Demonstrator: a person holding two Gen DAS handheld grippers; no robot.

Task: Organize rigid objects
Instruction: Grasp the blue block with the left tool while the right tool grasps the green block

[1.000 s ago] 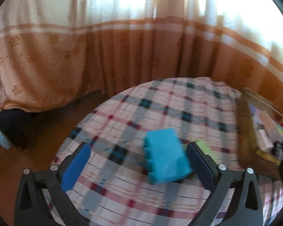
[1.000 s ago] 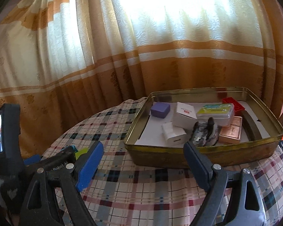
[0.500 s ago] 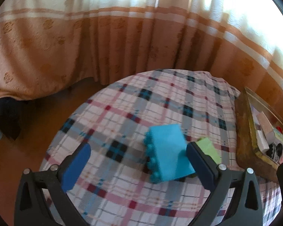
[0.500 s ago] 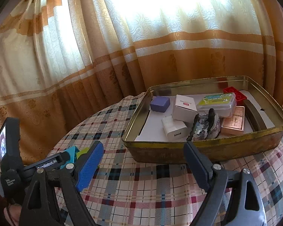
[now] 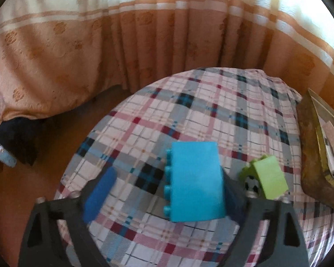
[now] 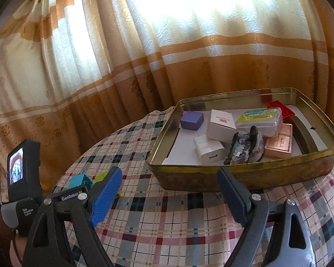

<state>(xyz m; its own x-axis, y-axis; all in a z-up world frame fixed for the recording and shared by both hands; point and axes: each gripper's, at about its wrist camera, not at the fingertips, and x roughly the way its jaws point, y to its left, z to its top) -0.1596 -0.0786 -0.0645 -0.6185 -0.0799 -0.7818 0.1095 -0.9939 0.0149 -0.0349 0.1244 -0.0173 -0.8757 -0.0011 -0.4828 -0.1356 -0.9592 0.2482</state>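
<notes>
Left claw [image 5: 164, 191], lower centre of the left wrist view: jaws closing, the turquoise plastic studded building block [image 5: 194, 182] between them, hard against the right pad, left pad not yet on it; block lies on its side on the plaid-clothed round surface [image 5: 211, 111], studs to frame left. Just right of it, lower right of frame, a lime-green plastic block [image 5: 269, 178] with a small black-and-white ball-like piece against it, apart from the turquoise one. Right claw [image 6: 169, 195], lower centre of its own view: jaws wide apart, nothing between, hovering over bare cloth in front of the worn gold metal tin tray [image 6: 233, 173]. Tray, right of centre, already holds a purple cube, white box, white charger plug, clear plastic case, copper-coloured bar, red brick and a dark sequinned item: sorting looks well along. Judged left: the two blocks. Tray's raised wall stands between blocks and tray floor; free room inside lies at its left end. Beyond, orange-and-cream curtains [image 6: 122, 55], window glare.
</notes>
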